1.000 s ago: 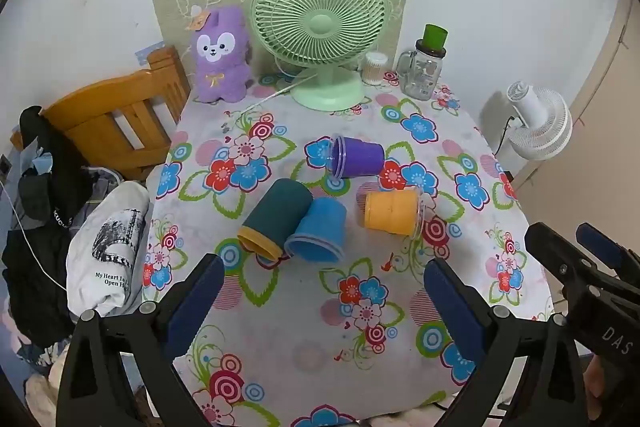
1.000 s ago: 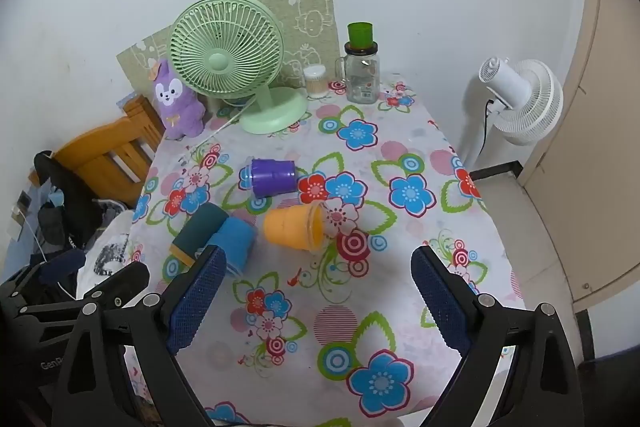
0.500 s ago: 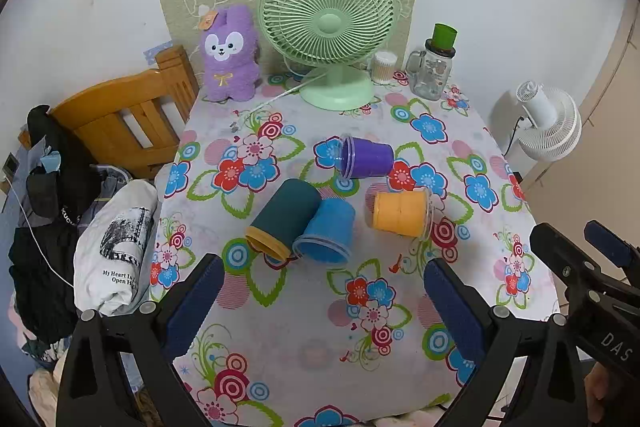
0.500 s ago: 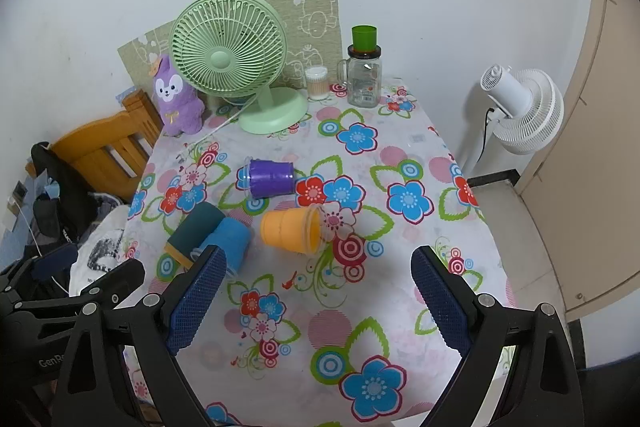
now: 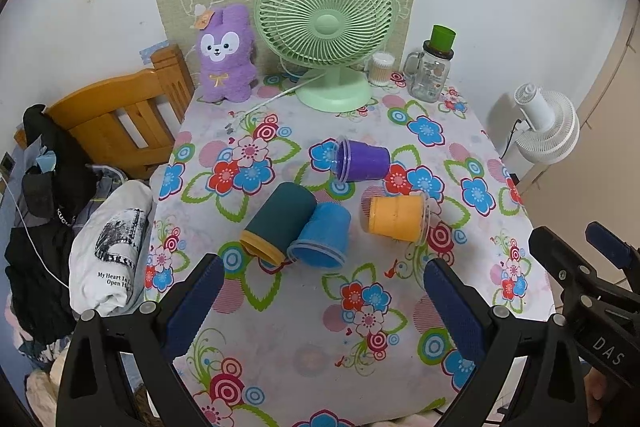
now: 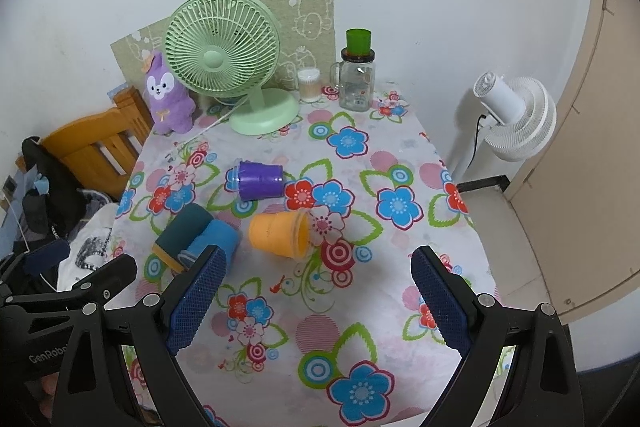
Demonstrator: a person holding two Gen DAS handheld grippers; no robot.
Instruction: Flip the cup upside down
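1. Cups: four plastic cups lie on their sides in the middle of a table (image 5: 280,339) covered with a flowered cloth. None has been turned over yet.
2. The purple cup (image 5: 362,163) lies farthest back. The orange cup (image 5: 396,218) lies nearer and to the right, with its mouth facing right.
3. The dark teal cup (image 5: 278,221) and the blue cup (image 5: 323,233) lie side by side, touching, left of the orange one, their mouths facing the camera.
4. The left gripper (image 5: 320,301) hangs above the near edge of the table, jaws spread wide and holding nothing.
5. The right gripper (image 6: 320,291) hangs beside it, also spread wide and empty.
6. At the back stand a green desk fan (image 5: 326,39), a purple plush rabbit (image 5: 226,57) and a glass jar (image 5: 432,75) with a green cap.
7. Judged from this, the task is at its approach stage. The next move calls for choosing one cup, lowering a gripper around its wall, closing gently, then lifting and rotating it so the mouth faces down.
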